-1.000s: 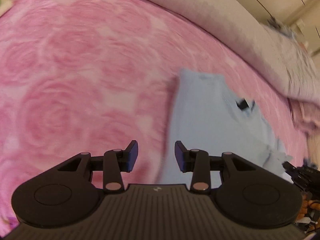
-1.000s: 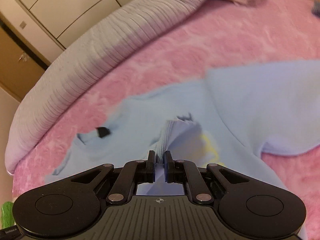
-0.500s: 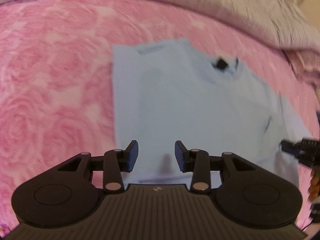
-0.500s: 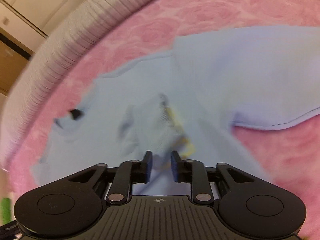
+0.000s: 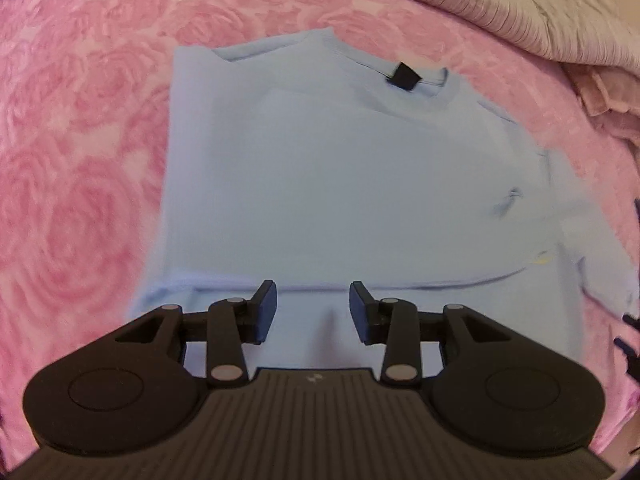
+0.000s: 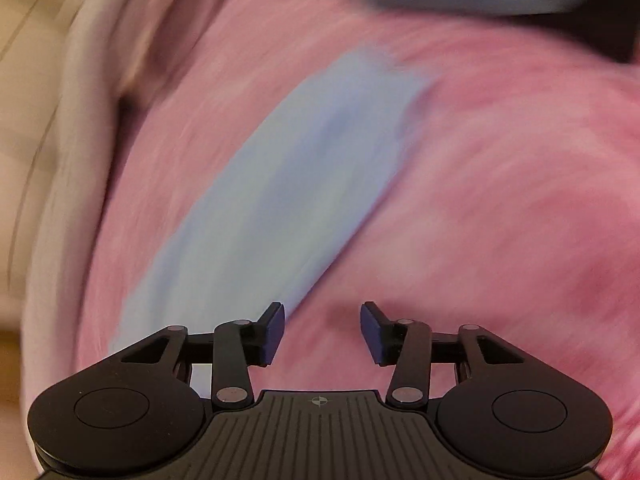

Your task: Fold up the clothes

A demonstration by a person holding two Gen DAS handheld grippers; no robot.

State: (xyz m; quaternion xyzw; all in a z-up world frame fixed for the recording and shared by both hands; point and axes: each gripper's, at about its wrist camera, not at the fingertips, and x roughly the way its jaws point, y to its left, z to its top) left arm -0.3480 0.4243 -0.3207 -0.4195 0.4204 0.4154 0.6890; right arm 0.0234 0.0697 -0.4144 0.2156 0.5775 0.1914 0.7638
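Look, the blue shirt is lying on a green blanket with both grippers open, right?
Not green: the blanket is pink with a rose pattern, as the left wrist view shows. The blue shirt lies on it, and the left hand-held gripper and right hand-held gripper are open.

So the shirt [image 5: 340,184] is lying flat on the bedspread [image 5: 80,160], collar end away from the left gripper [image 5: 313,306] and hem end nearest it, with a neck tag [image 5: 406,76] sitting inside the collar. Its right side is bunched up. Behind the shirt, a ribbed blanket [image 5: 500,12] runs along the far edge of the bed. In the right wrist view the right gripper [image 6: 322,328] hangs over bare bedspread, shirt off to its left, though that view's too blurry for more.
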